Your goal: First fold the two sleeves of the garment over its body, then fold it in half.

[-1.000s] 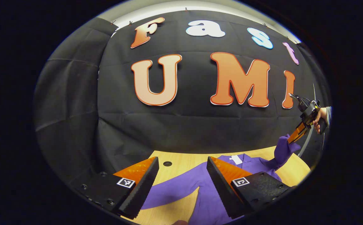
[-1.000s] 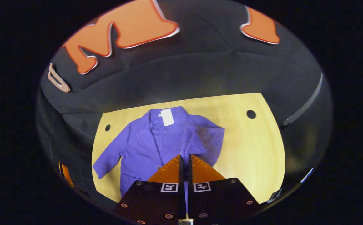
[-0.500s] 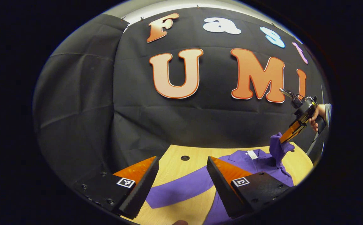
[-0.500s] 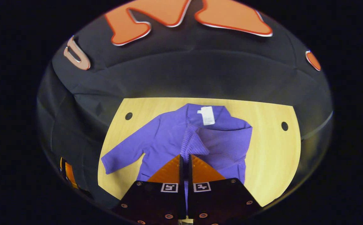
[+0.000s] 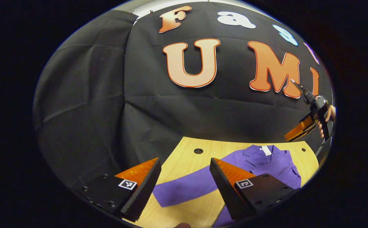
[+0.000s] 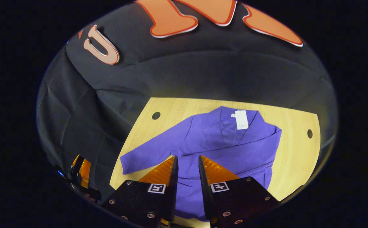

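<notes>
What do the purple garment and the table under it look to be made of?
The purple garment looks like soft matte cloth, perhaps a fine knit: it lies limp with gentle creases and no sheen. A white tag sits at its collar. The table looks like light wood or wood-look laminate, going by faint straight grain lines and a smooth, slightly glossy surface.

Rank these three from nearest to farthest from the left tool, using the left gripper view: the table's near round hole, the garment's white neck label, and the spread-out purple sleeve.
1. The purple sleeve, lying flat on the table just beyond the left tool.
2. The round hole, farther back near the table's far edge.
3. The white neck label, off to the right at the collar.
</notes>
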`<state>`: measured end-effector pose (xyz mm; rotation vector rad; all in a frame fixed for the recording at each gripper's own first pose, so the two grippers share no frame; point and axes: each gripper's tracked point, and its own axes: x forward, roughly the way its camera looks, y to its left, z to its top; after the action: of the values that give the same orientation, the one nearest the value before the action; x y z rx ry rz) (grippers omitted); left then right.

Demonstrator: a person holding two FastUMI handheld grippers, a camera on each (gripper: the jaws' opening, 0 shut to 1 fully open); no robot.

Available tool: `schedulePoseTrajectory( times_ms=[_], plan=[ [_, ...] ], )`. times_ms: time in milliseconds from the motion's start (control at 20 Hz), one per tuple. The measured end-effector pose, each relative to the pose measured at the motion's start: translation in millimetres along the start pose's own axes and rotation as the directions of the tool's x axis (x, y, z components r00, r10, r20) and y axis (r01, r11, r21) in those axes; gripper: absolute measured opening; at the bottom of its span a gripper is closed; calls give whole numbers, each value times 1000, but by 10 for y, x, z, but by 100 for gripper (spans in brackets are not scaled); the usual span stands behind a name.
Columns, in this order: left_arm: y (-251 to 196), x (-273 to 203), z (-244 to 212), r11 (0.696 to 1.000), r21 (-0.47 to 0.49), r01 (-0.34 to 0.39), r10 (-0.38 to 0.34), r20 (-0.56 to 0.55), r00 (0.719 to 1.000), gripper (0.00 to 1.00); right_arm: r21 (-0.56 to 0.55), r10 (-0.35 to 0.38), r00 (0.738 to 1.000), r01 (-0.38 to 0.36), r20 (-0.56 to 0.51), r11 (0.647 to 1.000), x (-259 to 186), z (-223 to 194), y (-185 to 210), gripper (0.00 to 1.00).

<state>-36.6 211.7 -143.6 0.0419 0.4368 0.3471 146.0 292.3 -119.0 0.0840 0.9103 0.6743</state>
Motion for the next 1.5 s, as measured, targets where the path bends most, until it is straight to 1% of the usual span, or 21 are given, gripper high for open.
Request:
schedulePoseTrajectory(
  times_ms=[50, 150, 250, 300, 350, 400, 550, 650, 700, 750, 800, 900, 950, 1000, 1050, 1150, 1300, 1350, 1400, 1450, 1500],
  plan=[
    [2, 30, -9, 1000, 6, -1, 1, -2, 1000, 97, 8, 0, 999, 0, 37, 1000, -113, 59, -36, 38],
    [10, 100, -1, 1000, 18, -4, 4, -6, 1000, 97, 36, -5, 993, 1, 120, 999, -356, 222, -119, 46],
    [29, 202, -26, 1000, 26, -6, 7, -31, 1000, 97, 41, -35, 977, 27, 209, 999, -587, 346, -272, 53],
    [21, 281, -54, 1000, 23, -2, 3, -53, 999, 96, 33, -59, 966, 53, 251, 998, -719, 402, -369, 65],
    [25, 360, -99, 1000, 14, 4, -3, -85, 996, 97, 28, -88, 951, 84, 295, 996, -880, 447, -452, 80],
    [47, 427, -138, 1000, 4, 7, -6, -125, 992, 96, 26, -113, 934, 111, 338, 993, -1028, 492, -518, 87],
    [71, 639, -378, 998, -53, 20, -33, -262, 965, 97, 26, -177, 870, 186, 459, 982, -1441, 610, -715, 95],
    [135, 722, -588, 994, -112, 7, -49, -379, 924, 97, 22, -221, 820, 247, 528, 969, -1705, 639, -840, 96],
    [164, 764, -708, 990, -139, -3, -59, -438, 897, 97, 17, -243, 793, 283, 558, 959, -1831, 660, -876, 95],
    [182, 811, -851, 987, -156, -27, -56, -499, 865, 97, 10, -267, 766, 322, 584, 947, -1993, 637, -962, 100],
    [201, 850, -984, 983, -176, -51, -55, -549, 834, 98, 3, -287, 738, 360, 611, 933, -2138, 620, -1030, 95],
    [185, 889, -1262, 973, -220, -77, -87, -649, 756, 97, -2, -328, 690, 431, 646, 902, -2370, 574, -1136, 95],
    [186, 937, -1385, 970, -228, -88, -96, -686, 721, 97, 2, -345, 672, 455, 656, 891, -2469, 538, -1177, 95],
    [199, 968, -1487, 969, -228, -97, -99, -714, 693, 97, 6, -351, 657, 466, 667, 885, -2569, 504, -1210, 100],
    [247, 981, -1605, 969, -216, -117, -87, -746, 660, 97, 15, -361, 649, 474, 669, 880, -2636, 469, -1236, 95],
    [209, 1002, -1847, 961, -245, -124, -123, -788, 604, 98, 35, -380, 634, 486, 673, 873, -2747, 393, -1301, 95],
    [225, 1078, -2127, 949, -283, -140, -168, -827, 536, 97, 49, -400, 595, 518, 697, 854, -2950, 278, -1395, 95],
    [260, 1109, -2222, 947, -285, -149, -169, -835, 524, 98, 53, -397, 587, 516, 706, 855, -3002, 238, -1394, 100],
    [318, 1164, -2321, 945, -280, -171, -157, -844, 513, 98, 62, -400, 582, 513, 708, 856, -3040, 201, -1406, 95],
    [365, 1174, -2395, 941, -273, -198, -144, -856, 496, 98, 68, -398, 580, 507, 711, 860, -3061, 166, -1414, 95],
    [369, 1214, -2471, 933, -287, -217, -150, -858, 491, 98, 78, -406, 575, 509, 710, 857, -3087, 136, -1444, 96]
  ],
)
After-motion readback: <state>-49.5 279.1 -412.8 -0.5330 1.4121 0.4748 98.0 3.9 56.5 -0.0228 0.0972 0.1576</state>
